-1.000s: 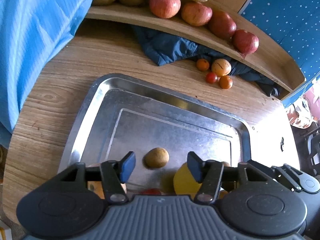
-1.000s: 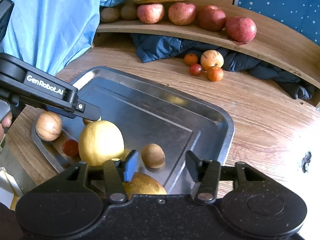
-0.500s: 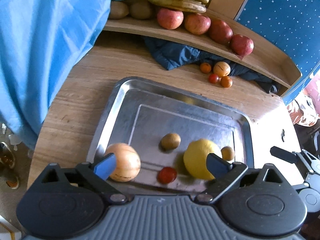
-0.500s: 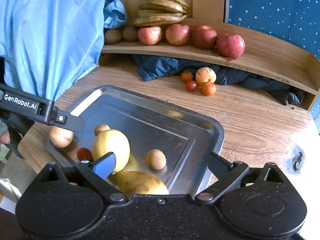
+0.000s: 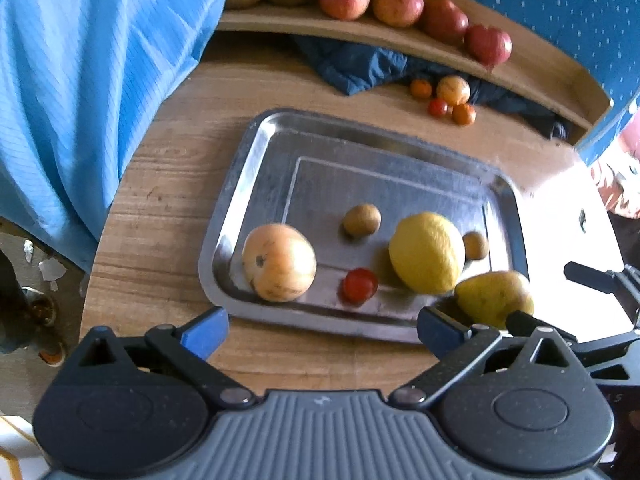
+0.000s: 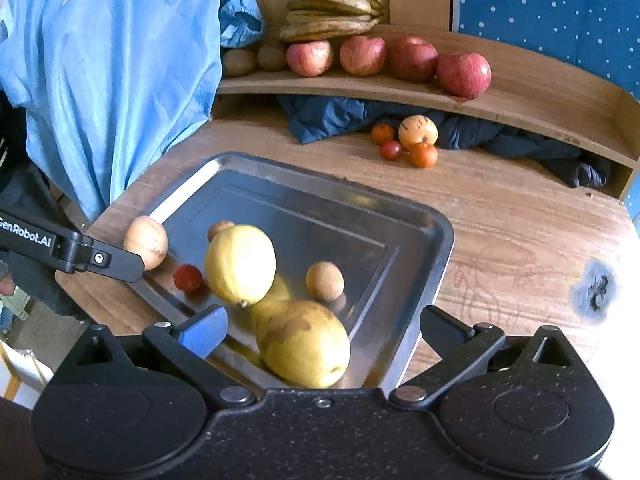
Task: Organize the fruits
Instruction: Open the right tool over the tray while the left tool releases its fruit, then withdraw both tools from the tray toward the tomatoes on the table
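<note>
A metal tray [image 5: 256, 148] [image 6: 436, 248] on the wooden table holds a pale orange fruit [image 5: 279, 267] [image 6: 146, 242], a red tomato [image 5: 359, 285] [image 6: 187, 277], a lemon [image 5: 426, 257] [image 6: 239, 265], two small brown fruits [image 5: 362, 220] [image 6: 325, 281] and a yellow pear [image 5: 494, 298] [image 6: 304, 342]. My left gripper [image 5: 320, 330] is open and empty above the tray's near edge. My right gripper [image 6: 322, 330] is open and empty, just above the pear.
A curved wooden shelf [image 6: 540, 92] at the back carries several apples [image 6: 463, 74], bananas [image 6: 332, 10] and brown fruits. Small orange and red fruits [image 6: 416, 132] lie beside a dark cloth [image 6: 328, 116]. A blue garment [image 5: 80, 80] hangs at the left.
Both grippers have opened wide and pulled back from the tray. More of the tray's fruit shows in both views now.
</note>
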Demonstrator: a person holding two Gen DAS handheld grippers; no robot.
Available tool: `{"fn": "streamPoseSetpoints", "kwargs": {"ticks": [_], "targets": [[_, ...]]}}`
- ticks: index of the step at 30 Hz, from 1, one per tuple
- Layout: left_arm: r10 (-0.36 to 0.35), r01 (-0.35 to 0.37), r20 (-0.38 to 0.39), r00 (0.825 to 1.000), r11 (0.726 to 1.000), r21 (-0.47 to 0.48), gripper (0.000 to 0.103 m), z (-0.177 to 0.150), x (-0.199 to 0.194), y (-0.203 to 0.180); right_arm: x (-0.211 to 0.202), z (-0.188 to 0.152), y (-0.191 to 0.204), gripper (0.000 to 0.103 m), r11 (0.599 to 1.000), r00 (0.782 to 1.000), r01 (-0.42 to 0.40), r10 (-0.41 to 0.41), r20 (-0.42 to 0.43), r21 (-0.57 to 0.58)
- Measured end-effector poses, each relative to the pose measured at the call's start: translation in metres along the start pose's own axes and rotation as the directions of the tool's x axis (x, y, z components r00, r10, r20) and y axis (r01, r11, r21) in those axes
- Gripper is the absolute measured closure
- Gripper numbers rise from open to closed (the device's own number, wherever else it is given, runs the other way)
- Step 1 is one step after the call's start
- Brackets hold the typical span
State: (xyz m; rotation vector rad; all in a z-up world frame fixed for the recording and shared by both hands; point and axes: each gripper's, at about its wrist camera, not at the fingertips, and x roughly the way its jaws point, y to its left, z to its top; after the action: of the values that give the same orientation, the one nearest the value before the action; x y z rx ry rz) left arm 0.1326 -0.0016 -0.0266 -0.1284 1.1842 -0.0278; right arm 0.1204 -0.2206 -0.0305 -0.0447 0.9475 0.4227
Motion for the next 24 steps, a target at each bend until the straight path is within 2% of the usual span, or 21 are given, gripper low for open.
{"fn": "streamPoseSetpoints", "kwargs": {"ticks": [4, 11, 24], "targets": [[0.029, -0.028, -0.029, 0.999, 0.999, 0.025, 0.001, -0.002, 0.004, -0.004, -0.001, -0.004, 0.001, 0.001, 1.0, 1.0, -0.006, 0.006, -0.024, -0.006], [0.054, -0.052, -0.035, 0.998, 0.998, 0.039, 0.001, 0.006, 0.003, -0.002, 0.002, -0.007, 0.0, 0.001, 1.0, 0.998, 0.0, 0.0, -0.071, -0.006], [0.094, -0.093, -0.007, 0.996, 0.992, 0.083, 0.001, 0.034, -0.004, 0.0, 0.007, 0.014, -0.008, 0.001, 0.999, 1.0, -0.006, 0.006, -0.016, 0.032]]}}
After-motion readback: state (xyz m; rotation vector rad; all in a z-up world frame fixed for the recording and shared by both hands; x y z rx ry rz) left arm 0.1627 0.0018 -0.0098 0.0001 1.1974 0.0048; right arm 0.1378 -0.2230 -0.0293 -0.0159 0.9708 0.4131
